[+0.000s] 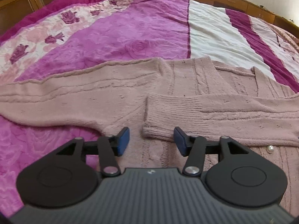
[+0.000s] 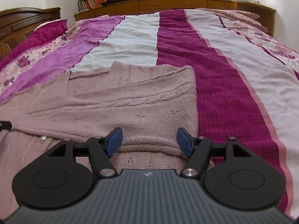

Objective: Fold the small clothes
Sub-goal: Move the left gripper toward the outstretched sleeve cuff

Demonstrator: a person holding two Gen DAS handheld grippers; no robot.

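Observation:
A dusty pink knitted cardigan (image 1: 115, 97) lies flat on the bed. One sleeve is folded across its front, with the ribbed cuff (image 1: 158, 119) near the middle. The other sleeve stretches out to the left. My left gripper (image 1: 151, 140) is open, low over the cardigan, with the cuff end just ahead between its blue pads. In the right wrist view the cardigan (image 2: 112, 104) shows its folded right edge. My right gripper (image 2: 149, 140) is open, its pads either side of a fold of knit at the near edge. A pearl button (image 1: 270, 148) shows.
The bed is covered by a striped quilt (image 2: 214, 71) in magenta, white and purple with rose patterns. A wooden headboard (image 2: 28, 18) is at the far left, a wooden ledge with drawers (image 2: 168, 3) along the far side under a window.

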